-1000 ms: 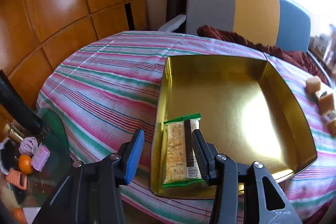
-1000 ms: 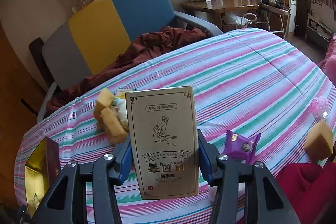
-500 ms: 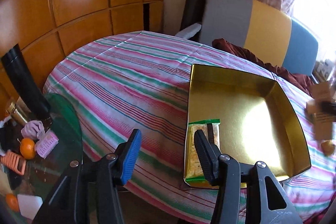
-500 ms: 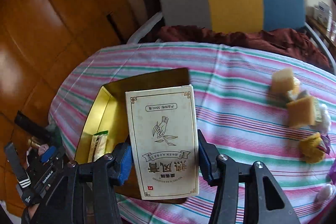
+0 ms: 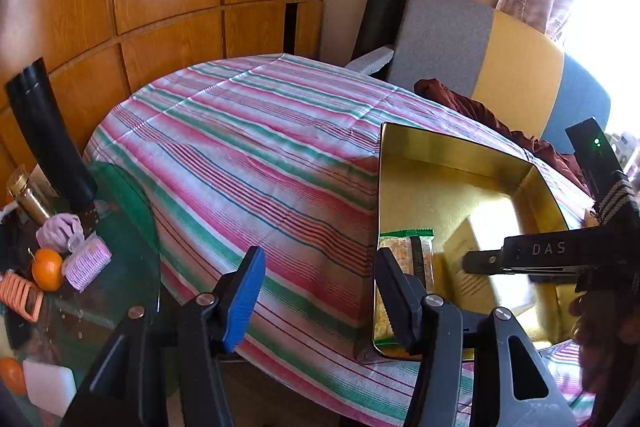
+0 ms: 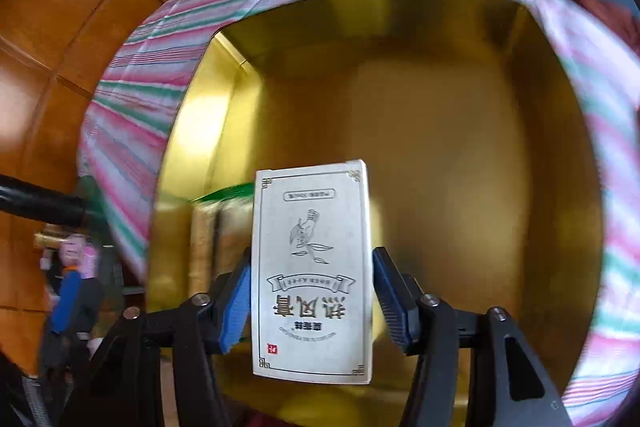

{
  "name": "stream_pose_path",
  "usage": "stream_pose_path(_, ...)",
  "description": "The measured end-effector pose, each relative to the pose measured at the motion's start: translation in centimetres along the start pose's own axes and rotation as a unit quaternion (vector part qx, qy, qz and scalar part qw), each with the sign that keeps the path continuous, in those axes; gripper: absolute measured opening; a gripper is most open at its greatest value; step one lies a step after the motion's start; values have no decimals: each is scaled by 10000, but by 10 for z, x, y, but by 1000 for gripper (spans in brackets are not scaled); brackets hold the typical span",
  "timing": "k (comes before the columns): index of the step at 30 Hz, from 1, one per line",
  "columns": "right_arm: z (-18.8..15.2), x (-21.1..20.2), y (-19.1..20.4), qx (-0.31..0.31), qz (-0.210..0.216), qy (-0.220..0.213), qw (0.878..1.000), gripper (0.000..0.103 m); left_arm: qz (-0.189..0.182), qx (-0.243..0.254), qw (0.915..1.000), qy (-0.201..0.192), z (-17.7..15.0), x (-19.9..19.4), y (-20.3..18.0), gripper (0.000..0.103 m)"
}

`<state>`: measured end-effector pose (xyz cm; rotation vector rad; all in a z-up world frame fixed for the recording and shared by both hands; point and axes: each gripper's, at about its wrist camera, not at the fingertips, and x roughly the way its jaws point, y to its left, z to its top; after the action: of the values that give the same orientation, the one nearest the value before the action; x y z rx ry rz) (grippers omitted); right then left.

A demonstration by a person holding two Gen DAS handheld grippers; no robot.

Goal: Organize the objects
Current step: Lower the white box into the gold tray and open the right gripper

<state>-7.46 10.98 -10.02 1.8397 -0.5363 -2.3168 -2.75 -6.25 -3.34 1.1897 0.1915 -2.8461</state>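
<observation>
Opening around the carton (image 6: 310,267), the right hand-held gripper (image 6: 312,303) has just let its jaws part: the right pad now stands clear of the carton's edge with a sliver of gap, while the left pad looks close against it or barely off, so the grip reads as released. A second ago this carton was held out over the striped surface (image 5: 248,163) beside some loose snacks; now it hangs inside the gold tray (image 6: 440,131), near the tray's left side. Judging by that, the carton is being dropped off and this item is nearly sorted.

Just left of the carton lies the snack bar (image 6: 218,227) in its green-edged wrapper, against the tray's left wall.

Farther left, the left hand-held gripper (image 5: 316,291) has also widened its jaws and holds nothing; it has backed off the snack bar (image 5: 404,259), which rests in the tray (image 5: 440,163). The tray's far half is bare.
</observation>
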Motion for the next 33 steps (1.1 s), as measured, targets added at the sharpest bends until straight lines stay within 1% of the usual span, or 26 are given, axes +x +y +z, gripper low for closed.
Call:
stream_pose_path(1,0,3,-2,106,199,75,9997,65,-13,-3,10000,2,0,0,0,57)
stream_pose_path(3,-5,10,-3,407,731,190,9963,75,-20,25,10000,-22,0,-1,-2,57)
stream_pose_path(4,-7,12,-6,523,926,224,9941,77,-25,33,10000,-40,0,-2,-2,57)
stream_pose_path(5,-10,12,-8,583,995,199,9931,78,-26,45,10000,-65,0,-3,-3,58)
stream_pose_path(10,-19,-2,-20,635,1061,-133,9922,78,-67,121,9999,-83,-1,-4,-8,58)
stream_pose_path(13,-24,-21,-18,302,709,-509,9957,80,-93,209,9997,-104,-2,-7,-13,58)
stream_pose_path(16,-27,-41,-13,-122,337,-877,9955,80,-144,312,9993,-154,-2,-12,-20,59)
stream_pose_path(19,-39,-56,-10,-480,-49,-1257,9909,81,-209,404,9987,-232,-1,-20,-27,63)
stream_pose_path(23,-57,-80,-24,-805,-442,-1637,9822,82,-301,602,9971,-367,0,-32,-41,66)
stream_pose_path(27,-68,-98,-44,-729,-602,-1914,9769,82,-462,799,9949,-414,-1,-40,-59,67)
stream_pose_path(33,-86,-125,-89,-201,-734,-2156,9735,83,-698,1118,9905,-397,-5,-48,-87,70)
